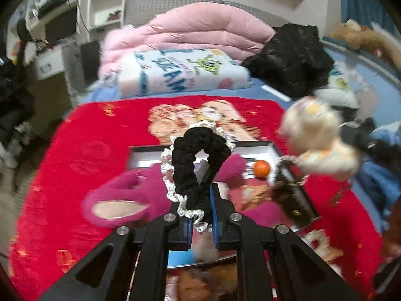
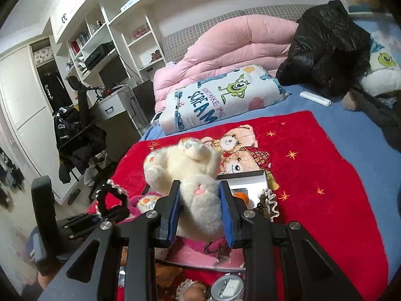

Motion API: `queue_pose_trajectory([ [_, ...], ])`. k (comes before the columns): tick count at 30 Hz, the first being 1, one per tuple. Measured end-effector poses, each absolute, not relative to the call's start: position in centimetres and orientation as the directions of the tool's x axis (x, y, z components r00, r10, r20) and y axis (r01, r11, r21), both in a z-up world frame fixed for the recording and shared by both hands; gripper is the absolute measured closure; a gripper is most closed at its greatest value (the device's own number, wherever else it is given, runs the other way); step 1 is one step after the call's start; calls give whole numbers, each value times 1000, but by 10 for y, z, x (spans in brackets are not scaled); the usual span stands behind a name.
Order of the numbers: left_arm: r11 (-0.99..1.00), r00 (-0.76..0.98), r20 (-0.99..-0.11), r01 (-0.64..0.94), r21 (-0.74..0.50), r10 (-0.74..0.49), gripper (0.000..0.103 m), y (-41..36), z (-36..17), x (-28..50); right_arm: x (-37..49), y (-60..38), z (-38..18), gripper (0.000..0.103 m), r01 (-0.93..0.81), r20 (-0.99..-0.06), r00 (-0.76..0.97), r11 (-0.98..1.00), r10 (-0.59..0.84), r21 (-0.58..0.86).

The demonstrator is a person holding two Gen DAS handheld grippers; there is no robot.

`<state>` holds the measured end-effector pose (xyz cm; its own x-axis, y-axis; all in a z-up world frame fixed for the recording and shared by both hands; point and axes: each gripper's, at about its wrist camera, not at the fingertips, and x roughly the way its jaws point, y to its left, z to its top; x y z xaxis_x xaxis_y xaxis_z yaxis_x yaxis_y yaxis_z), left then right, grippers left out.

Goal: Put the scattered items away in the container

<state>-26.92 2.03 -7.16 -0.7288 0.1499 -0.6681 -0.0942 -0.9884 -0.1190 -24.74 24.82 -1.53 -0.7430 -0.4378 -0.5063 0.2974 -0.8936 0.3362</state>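
Between the left gripper's (image 1: pixel 201 213) blue pads a black scrunchie (image 1: pixel 198 160) with white lace trim is clamped, its loop standing up and hiding part of the open box (image 1: pixel 253 148) beyond. Ahead in that box lie a magenta plush (image 1: pixel 130 198) and an orange ball (image 1: pixel 261 168), both blurred. The right gripper (image 2: pixel 200 213) is clamped on a cream plush toy (image 2: pixel 190 173), which covers most of the box behind it.

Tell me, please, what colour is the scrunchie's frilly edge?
White, around the black scrunchie, clearest in the left wrist view.
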Motion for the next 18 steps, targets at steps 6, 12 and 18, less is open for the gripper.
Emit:
queue_pose_trajectory([
  [6, -985, -704, -689, -123, -120, 172, 91, 37, -93, -280, -269, 250, -54, 75, 270, -534, -711, -878, -458, 394],
  [12, -981, -683, -704, -157, -118, 194, 91, 55, -104, -283, -280, 255, -91, 75, 218, -585, -662, -867, -469, 449],
  [18, -971, -672, -702, -192, -143, 236, 91, 71, -110, -281, -274, 259, -84, 75, 220, -567, -684, -871, -458, 438],
])
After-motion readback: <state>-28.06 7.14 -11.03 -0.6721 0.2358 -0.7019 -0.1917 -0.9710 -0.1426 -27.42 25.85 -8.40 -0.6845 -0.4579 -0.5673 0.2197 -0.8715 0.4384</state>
